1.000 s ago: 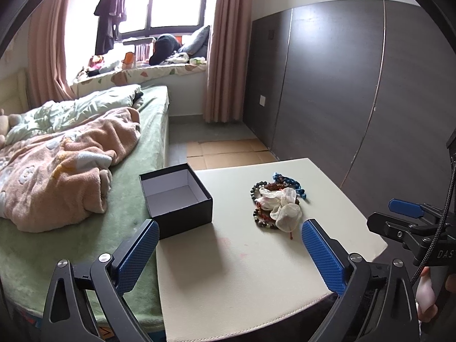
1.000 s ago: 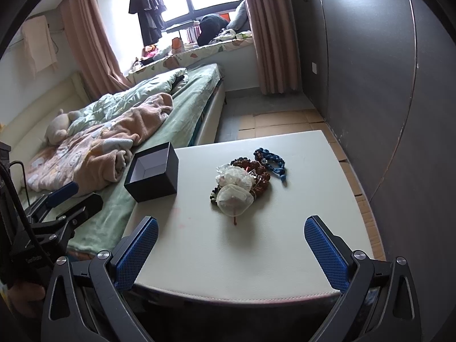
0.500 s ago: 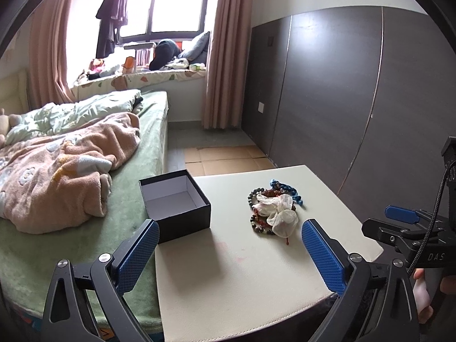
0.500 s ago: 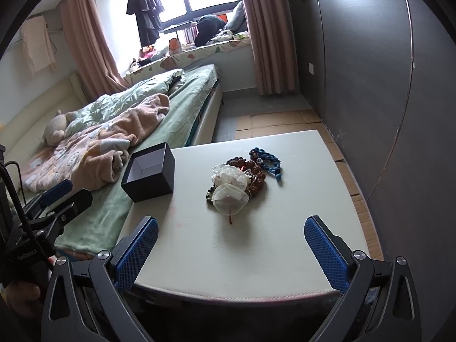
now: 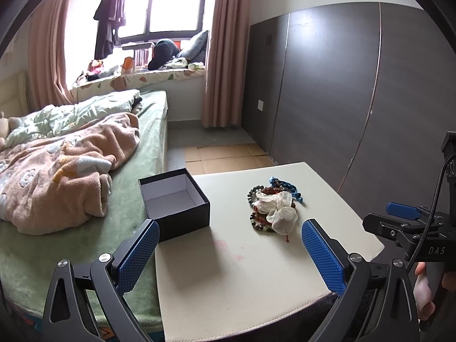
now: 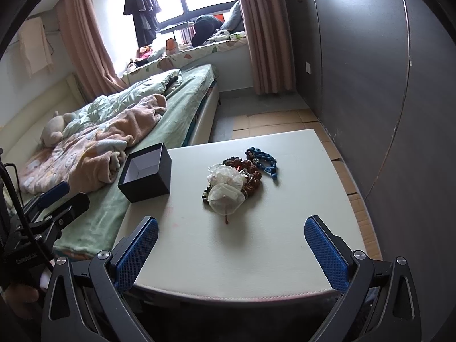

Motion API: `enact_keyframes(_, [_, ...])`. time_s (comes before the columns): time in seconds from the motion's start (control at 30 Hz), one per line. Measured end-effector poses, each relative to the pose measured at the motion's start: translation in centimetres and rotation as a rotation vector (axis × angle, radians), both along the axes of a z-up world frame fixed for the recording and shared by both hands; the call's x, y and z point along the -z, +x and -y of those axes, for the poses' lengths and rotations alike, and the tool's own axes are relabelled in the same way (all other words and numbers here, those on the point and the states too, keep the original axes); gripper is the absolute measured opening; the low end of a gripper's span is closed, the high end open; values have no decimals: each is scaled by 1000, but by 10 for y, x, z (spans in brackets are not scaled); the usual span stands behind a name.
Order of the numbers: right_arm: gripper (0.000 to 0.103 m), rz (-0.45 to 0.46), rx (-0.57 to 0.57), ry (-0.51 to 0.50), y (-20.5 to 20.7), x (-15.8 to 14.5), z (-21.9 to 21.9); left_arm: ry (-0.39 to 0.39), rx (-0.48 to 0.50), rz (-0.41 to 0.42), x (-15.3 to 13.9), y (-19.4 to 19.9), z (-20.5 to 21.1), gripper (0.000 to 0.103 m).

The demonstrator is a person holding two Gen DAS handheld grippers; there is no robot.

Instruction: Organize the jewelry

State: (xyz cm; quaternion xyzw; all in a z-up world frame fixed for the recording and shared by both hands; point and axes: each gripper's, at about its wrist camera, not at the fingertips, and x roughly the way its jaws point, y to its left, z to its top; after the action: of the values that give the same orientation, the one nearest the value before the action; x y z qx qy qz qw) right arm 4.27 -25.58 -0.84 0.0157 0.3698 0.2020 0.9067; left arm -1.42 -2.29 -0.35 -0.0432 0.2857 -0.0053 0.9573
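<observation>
Left wrist view: the left hand-held gripper [image 5: 230, 252] is seen spread wide with nothing between its blue pads, held low at the near edge of the bench [image 5: 256, 279].
Right wrist view: the right hand-held gripper [image 6: 231, 252] is likewise spread wide and empty, aimed at the heap of jewelry [image 6: 238, 178].
Jewelry: a tangle of bead bracelets [image 5: 258, 222] lies near the middle of the bench, with two pale gauze pouches [image 5: 280, 212] on top and a blue braided cord [image 5: 285, 186] at its 1 o'clock edge.
Box: the open black box [image 5: 175, 203] sits at about 9 o'clock from the heap, well apart from it, at the bench edge beside the bed [image 5: 85, 171]; its pale inside looks empty.
Change: over the last second both views have drawn back and tilted slightly, so that bench and heap sit farther off; neither the heap nor the box has been moved.
Meaning: no piece has been lifted yet, and sorting is judged to be at its very start, with an approach to the heap still needed.
Hidden: the number of bracelets cannot be counted under the pouches; what the pouches hold is not visible; only fingertips of the person are seen at the frame edges; the near bench edge is covered by the gripper bodies.
</observation>
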Motion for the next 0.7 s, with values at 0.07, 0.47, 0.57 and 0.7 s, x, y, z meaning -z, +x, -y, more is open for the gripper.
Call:
enact_keyframes(0.07, [103, 0, 3, 0, -1, 0, 0, -3, 1, 0, 0, 0, 0, 100])
enact_keyframes(0.47, [103, 0, 5, 2, -1, 1, 1, 3, -3, -15, 5, 2, 1, 100])
enact_keyframes(0.57, [103, 0, 8, 4, -1, 1, 0, -17, -3, -39, 8, 7, 0, 100])
enact_keyframes(0.7, [103, -9, 15, 15, 0, 1, 2, -55, 0, -43, 5, 13, -1, 100])
